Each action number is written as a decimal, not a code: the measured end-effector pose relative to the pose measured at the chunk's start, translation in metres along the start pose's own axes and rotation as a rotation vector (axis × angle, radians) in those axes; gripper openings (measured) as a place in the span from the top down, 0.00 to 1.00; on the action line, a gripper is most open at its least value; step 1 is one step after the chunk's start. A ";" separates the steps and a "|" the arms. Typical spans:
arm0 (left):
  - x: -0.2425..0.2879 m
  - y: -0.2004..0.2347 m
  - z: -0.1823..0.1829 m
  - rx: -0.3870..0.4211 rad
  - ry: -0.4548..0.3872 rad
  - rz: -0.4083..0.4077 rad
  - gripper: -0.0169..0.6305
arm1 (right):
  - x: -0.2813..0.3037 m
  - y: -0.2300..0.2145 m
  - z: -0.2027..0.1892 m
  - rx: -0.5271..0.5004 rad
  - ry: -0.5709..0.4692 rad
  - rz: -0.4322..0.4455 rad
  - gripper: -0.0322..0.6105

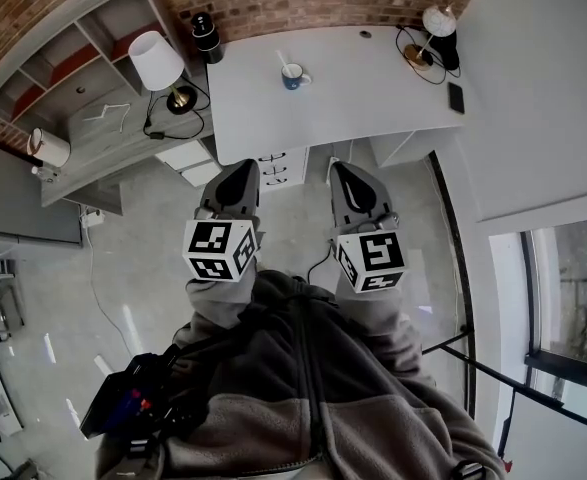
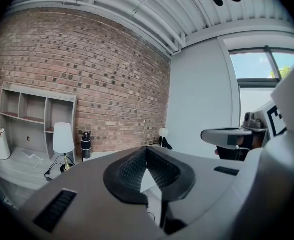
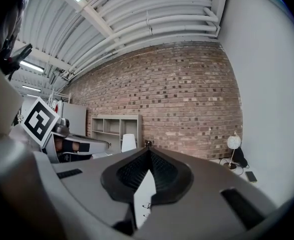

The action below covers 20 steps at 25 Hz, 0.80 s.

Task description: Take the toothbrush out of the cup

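Observation:
A blue and white cup [image 1: 294, 76] stands on the white table [image 1: 373, 88] near its far middle. A pale toothbrush [image 1: 284, 62] sticks up out of it. In the head view both grippers hang over the floor, well short of the table's front edge. My left gripper [image 1: 242, 166] has its jaws together and holds nothing. My right gripper [image 1: 344, 167] is also shut and empty. The left gripper view shows the left gripper's [image 2: 147, 149] dark pads meeting at the tip. The right gripper [image 3: 148, 150] looks the same in its own view. Neither gripper view shows the cup.
A white shade lamp [image 1: 157, 61] stands on a grey side desk [image 1: 103, 143] to the left, a black bottle [image 1: 205, 37] beside it. A small globe lamp [image 1: 437, 24] and a phone [image 1: 456, 97] sit at the table's right end. Drawers [image 1: 281, 168] stand under the table.

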State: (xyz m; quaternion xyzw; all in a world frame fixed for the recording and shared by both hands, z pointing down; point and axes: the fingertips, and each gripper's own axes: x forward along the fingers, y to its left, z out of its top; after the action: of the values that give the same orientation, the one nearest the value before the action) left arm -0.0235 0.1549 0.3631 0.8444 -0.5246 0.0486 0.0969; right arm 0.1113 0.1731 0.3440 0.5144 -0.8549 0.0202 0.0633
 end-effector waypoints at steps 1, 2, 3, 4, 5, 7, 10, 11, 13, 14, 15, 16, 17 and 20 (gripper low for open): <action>0.000 -0.002 -0.001 0.001 0.004 -0.002 0.97 | 0.000 -0.001 -0.002 0.003 0.004 0.001 0.95; 0.001 -0.003 -0.002 0.003 0.008 -0.004 0.97 | 0.001 0.000 -0.003 0.006 0.009 0.003 0.95; 0.001 -0.003 -0.002 0.005 0.012 -0.004 0.97 | 0.002 0.000 -0.004 0.009 0.012 0.005 0.95; 0.001 -0.003 -0.003 0.007 0.016 -0.003 0.97 | 0.003 0.000 -0.005 0.014 0.014 0.005 0.95; 0.001 -0.003 -0.003 0.008 0.020 -0.001 0.97 | 0.003 -0.001 -0.006 0.020 0.017 0.003 0.95; -0.001 -0.002 -0.005 0.008 0.026 0.005 0.97 | 0.004 -0.002 -0.009 0.030 0.022 -0.001 0.95; 0.000 0.001 -0.009 0.001 0.029 0.014 0.97 | 0.007 -0.002 -0.013 0.031 0.029 0.003 0.95; 0.001 0.003 -0.011 -0.002 0.029 0.016 0.97 | 0.008 -0.001 -0.015 0.029 0.033 0.004 0.95; 0.007 0.008 -0.012 -0.009 0.026 0.015 0.97 | 0.013 -0.002 -0.017 0.022 0.041 0.004 0.95; 0.012 0.010 -0.011 -0.012 0.022 0.012 0.97 | 0.016 -0.004 -0.017 0.018 0.043 0.001 0.95; 0.017 0.012 -0.009 -0.014 0.019 0.006 0.97 | 0.020 -0.006 -0.016 0.014 0.044 -0.004 0.95; 0.023 0.014 -0.008 -0.017 0.014 0.000 0.97 | 0.024 -0.010 -0.015 0.011 0.045 -0.010 0.95; 0.030 0.015 -0.006 -0.019 0.010 -0.007 0.97 | 0.028 -0.014 -0.014 0.008 0.047 -0.018 0.95; 0.051 0.019 -0.001 -0.023 0.003 -0.027 0.97 | 0.043 -0.029 -0.012 0.003 0.050 -0.043 0.95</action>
State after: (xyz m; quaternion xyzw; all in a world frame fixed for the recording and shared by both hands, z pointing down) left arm -0.0178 0.1024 0.3757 0.8500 -0.5137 0.0426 0.1081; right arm 0.1177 0.1227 0.3606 0.5321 -0.8418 0.0333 0.0843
